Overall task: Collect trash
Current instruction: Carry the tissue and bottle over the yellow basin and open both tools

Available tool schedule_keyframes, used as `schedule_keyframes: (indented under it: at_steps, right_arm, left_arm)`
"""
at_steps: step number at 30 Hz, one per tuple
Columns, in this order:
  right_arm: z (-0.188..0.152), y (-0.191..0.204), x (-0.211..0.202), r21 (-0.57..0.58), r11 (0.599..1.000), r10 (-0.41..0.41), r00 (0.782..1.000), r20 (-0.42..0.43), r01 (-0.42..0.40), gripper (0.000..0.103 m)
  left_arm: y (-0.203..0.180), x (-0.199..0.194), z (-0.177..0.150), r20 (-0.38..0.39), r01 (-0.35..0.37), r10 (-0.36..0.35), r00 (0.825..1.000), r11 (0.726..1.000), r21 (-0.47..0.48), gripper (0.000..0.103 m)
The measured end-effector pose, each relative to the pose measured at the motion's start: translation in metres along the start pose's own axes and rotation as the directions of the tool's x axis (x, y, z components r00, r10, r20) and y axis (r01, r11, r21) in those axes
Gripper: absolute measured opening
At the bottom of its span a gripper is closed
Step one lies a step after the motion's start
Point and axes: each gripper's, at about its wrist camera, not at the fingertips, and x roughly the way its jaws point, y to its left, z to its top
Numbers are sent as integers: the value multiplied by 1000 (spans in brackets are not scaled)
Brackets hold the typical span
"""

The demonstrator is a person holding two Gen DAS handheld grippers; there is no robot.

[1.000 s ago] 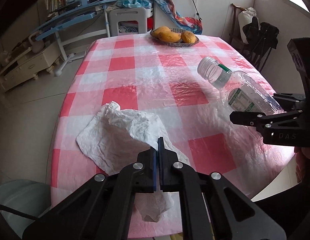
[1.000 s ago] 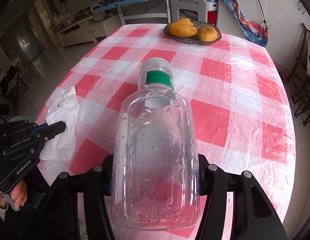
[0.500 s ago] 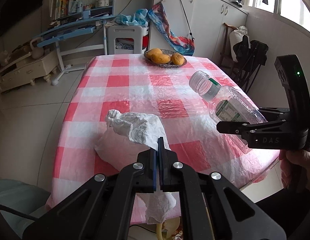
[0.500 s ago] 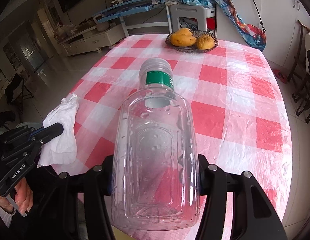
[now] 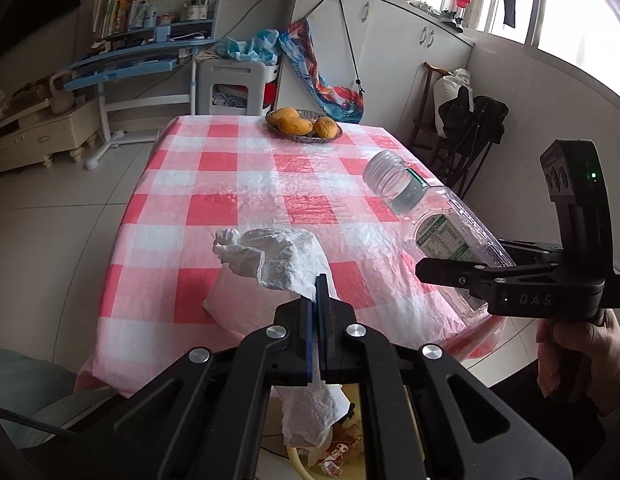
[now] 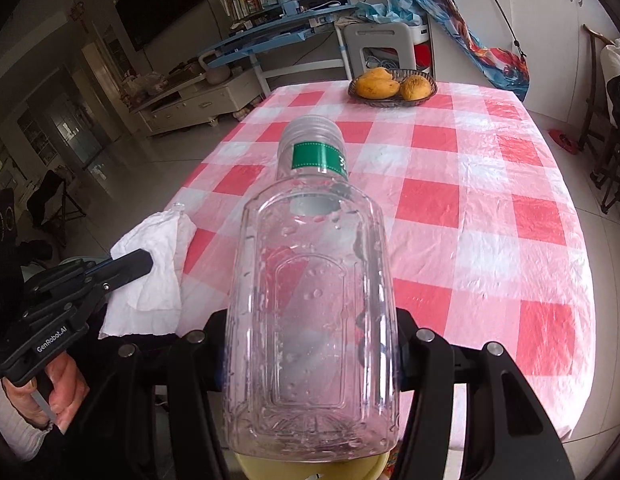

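A crumpled white tissue (image 5: 278,260) hangs in the air at the near edge of the red-and-white checked table (image 5: 238,200), pinched in my left gripper (image 5: 319,292), which is shut on it. The same tissue (image 6: 158,268) shows at the left of the right wrist view, with the left gripper (image 6: 140,260) clamped on it. An empty clear plastic bottle (image 6: 310,304) with a green neck band sits between the fingers of my right gripper (image 6: 310,340), which is shut on its body. In the left wrist view the bottle (image 5: 434,224) points its cap up and to the left, held by the right gripper (image 5: 462,276).
A basket of mangoes (image 5: 304,124) stands at the table's far end. A yellow bin rim (image 6: 310,468) shows just below the bottle, and a bin with litter (image 5: 334,452) lies under the tissue. Chairs (image 5: 470,128) stand to the right of the table.
Both grippers have drawn back and up from the table toward its near edge. The tissue has come off the cloth and now hangs free. The bottle stays in the same grip.
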Motion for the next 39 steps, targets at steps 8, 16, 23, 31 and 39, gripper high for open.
schedule_keyframes:
  at_steps: [8, 16, 23, 31, 39]
  right_arm:
    - [-32, 16, -18, 24, 999, 42, 999, 20, -42, 55]
    - [-47, 21, -29, 43, 997, 55, 998, 42, -57, 55]
    - [-55, 21, -35, 61, 996, 66, 997, 47, -69, 55]
    - [-78, 28, -52, 93, 994, 61, 997, 49, -65, 55]
    - [-104, 42, -45, 83, 997, 10, 999, -34, -7, 55]
  left_arm:
    - [-12, -16, -17, -2, 10, -10, 1000, 999, 31, 3]
    - [-23, -21, -27, -19, 37, -36, 999, 998, 50, 3]
    - [-36, -22, -41, -64, 81, -76, 995, 993, 86, 3]
    - [-55, -16, -63, -187, 159, -132, 973, 978, 136, 10]
    - [-45, -28, -65, -180, 166, -150, 972, 983, 76, 40]
